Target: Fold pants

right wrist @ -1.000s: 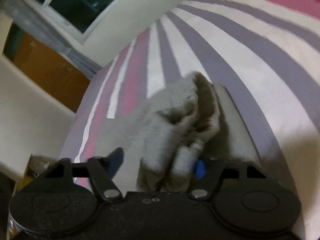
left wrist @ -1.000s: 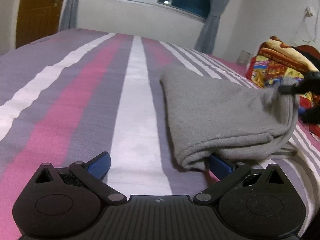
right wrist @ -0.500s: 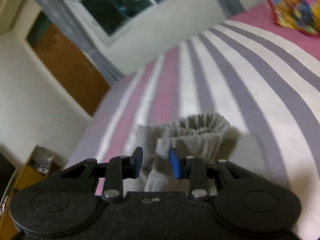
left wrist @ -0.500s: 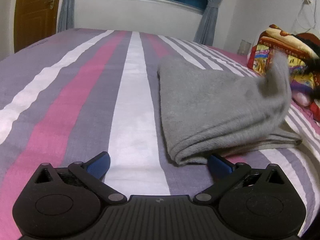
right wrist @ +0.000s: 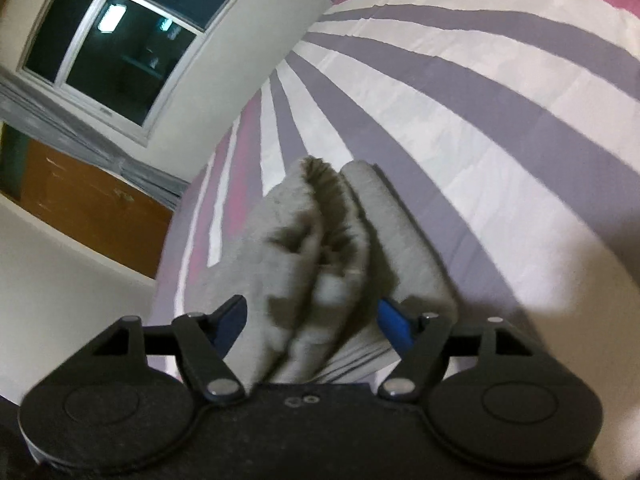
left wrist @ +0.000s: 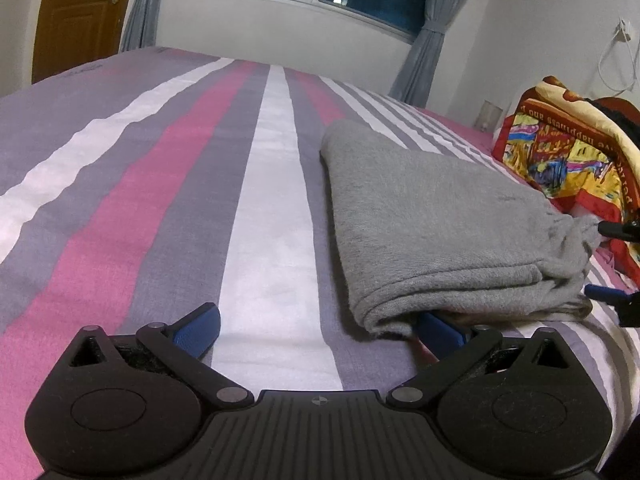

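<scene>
The right blue tip of the left tongs (left wrist: 316,330) is partly hidden under the folded edge of the grey pants (left wrist: 432,220). The right tongs (left wrist: 612,264) are cut off by the left wrist view's right edge, only two finger ends showing. In the right wrist view the bunched waistband (right wrist: 320,240) is blurred, its layers hard to separate. The patterned blanket (left wrist: 568,148) runs out of view.

pants (left wrist: 432,216): matt fleecy cloth | bedsheet (left wrist: 120,200): smooth woven cloth

grey pants (left wrist: 432,216) folded into a thick stack, flat on the striped bed, bunched waistband end
</scene>
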`<state>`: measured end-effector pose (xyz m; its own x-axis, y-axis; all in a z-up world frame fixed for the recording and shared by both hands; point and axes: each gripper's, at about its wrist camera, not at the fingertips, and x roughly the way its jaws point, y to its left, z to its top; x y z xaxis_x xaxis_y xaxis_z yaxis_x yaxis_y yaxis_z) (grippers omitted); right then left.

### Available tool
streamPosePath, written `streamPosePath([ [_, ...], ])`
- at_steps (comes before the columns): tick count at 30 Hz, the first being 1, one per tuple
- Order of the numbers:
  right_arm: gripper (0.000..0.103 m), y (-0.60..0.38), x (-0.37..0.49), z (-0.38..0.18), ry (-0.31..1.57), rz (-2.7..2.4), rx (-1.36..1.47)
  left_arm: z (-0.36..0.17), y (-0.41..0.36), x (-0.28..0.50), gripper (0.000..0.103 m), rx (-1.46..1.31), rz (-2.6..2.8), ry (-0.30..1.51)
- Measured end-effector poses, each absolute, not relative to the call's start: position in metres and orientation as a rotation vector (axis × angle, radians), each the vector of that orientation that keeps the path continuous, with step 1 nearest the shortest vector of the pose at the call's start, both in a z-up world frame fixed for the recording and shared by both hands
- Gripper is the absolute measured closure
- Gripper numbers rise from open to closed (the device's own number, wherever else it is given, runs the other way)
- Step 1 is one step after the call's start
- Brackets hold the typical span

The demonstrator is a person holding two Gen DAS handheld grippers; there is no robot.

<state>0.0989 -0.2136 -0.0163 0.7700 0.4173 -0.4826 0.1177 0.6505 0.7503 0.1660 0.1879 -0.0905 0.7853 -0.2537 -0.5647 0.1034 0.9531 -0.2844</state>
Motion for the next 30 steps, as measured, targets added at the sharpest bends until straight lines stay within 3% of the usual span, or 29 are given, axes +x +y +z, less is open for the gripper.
streamPosePath([
  [8, 0.028, -0.180, 0.139, -0.027, 0.799, 0.170, 0.737, -0.089, 0.190, 0.163, 0.000, -0.252, -0.199, 0.637],
  [9, 0.034, -0.176, 0.142, -0.026, 0.801, 0.172, 0.706, -0.090, 0.190, 0.163, 0.000, -0.253, -0.196, 0.638],
  [10, 0.063, -0.171, 0.147, -0.023, 0.801, 0.173, 0.669, -0.090, 0.190, 0.163, 0.000, -0.250, -0.190, 0.637],
  [11, 0.068, -0.165, 0.149, -0.020, 0.808, 0.170, 0.630, -0.089, 0.189, 0.163, 0.000, -0.244, -0.178, 0.633],
  [20, 0.070, -0.118, 0.141, 0.058, 0.624, 0.334, 0.447, -0.086, 0.174, 0.162, 0.000, -0.166, -0.142, 0.630],
  [24, 0.070, -0.113, 0.137, 0.080, 0.552, 0.370, 0.437, -0.088, 0.191, 0.158, 0.000, -0.283, -0.087, 0.593],
  [27, 0.071, -0.133, 0.131, 0.077, 0.520, 0.335, 0.460, -0.091, 0.194, 0.158, 0.000, -0.309, -0.092, 0.589],
  [30, 0.071, -0.160, 0.134, 0.039, 0.605, 0.244, 0.506, -0.092, 0.193, 0.159, 0.000, -0.299, -0.086, 0.592],
])
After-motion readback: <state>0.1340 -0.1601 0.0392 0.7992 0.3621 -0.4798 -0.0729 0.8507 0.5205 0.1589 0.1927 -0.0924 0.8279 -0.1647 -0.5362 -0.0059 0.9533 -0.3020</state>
